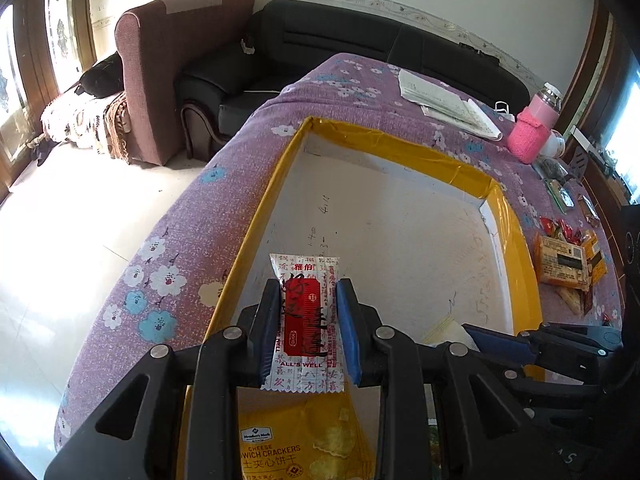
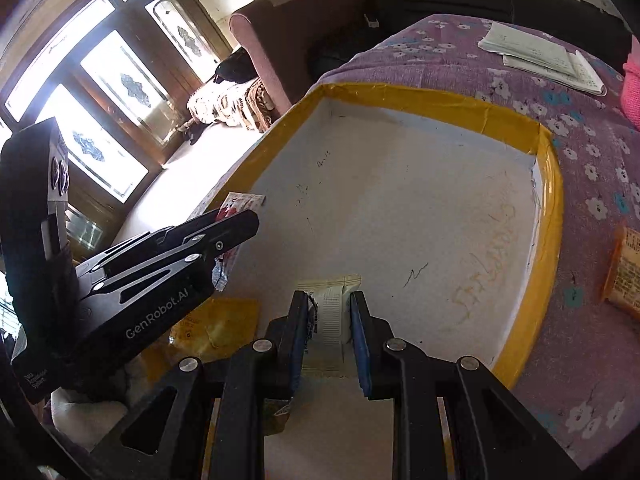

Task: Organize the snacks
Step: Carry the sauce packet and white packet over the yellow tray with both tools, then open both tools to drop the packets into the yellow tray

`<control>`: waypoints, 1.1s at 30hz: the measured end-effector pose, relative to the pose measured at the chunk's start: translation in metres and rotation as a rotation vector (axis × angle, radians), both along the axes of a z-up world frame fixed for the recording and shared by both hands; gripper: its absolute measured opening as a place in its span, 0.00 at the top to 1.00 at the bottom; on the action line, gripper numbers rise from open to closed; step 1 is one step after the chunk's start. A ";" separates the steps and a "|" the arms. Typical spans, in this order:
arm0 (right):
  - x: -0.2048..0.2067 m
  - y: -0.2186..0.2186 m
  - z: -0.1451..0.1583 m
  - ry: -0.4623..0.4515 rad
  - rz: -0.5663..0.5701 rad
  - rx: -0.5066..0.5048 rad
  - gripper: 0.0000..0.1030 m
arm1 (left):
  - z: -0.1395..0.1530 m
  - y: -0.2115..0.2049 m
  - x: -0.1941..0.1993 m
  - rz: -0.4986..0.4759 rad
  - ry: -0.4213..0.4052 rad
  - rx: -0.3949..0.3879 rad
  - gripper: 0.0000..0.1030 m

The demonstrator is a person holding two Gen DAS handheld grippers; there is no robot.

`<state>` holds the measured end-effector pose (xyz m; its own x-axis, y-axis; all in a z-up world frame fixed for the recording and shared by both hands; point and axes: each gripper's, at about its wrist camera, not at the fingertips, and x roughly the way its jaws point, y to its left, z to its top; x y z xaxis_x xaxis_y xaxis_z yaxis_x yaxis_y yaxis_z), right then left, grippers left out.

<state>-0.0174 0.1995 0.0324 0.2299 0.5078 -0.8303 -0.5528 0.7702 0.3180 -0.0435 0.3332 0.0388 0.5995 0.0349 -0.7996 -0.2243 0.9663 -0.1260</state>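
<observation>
While the left gripper (image 1: 308, 320) hangs over the near end of the shallow white cardboard box with the yellow-taped rim (image 1: 472, 168), its jaws are pinched narrow on a white-and-red printed snack sachet (image 1: 306, 292), which sticks out flat past the blue pads. In this left view a yellow bag of cheese sandwich crackers (image 1: 280, 444) already lies in the box's near corner, right under the sachet. Let go from here and the light sachet would likely flutter onto the crackers bag or catch the taped rim at the table's left edge instead of lying flat on the bare floor of the box. The right gripper (image 1: 532, 344) crowds in close on the right (a bump between the two looks possible). Loose snack packets (image 1: 568, 264) wait outside the box near the table's right edge, with a pink knitted-sleeve bottle (image 1: 534, 128) and stacked papers (image 1: 448, 104) at the far end of the purple flowered tablecloth (image 1: 160, 280).

In the right view, the right gripper (image 2: 330, 320) is clamped on a pale cream snack wrapper (image 2: 332, 312), held edge-on over the box (image 2: 548, 216) near its front. The left gripper (image 2: 224, 232) cuts across just beside it, so a hurried drop could snag one wrapper on the other's fingers.
</observation>
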 end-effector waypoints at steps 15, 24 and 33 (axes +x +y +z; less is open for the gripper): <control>0.010 0.013 -0.017 0.042 0.018 -0.082 0.79 | -0.010 0.004 0.011 0.015 0.098 0.000 0.70; 0.012 0.016 -0.017 0.049 0.021 -0.079 0.74 | -0.006 0.001 0.007 0.009 0.086 -0.005 0.60; 0.007 0.000 0.000 0.023 0.005 -0.010 0.64 | 0.028 -0.007 -0.017 0.029 0.002 0.065 0.60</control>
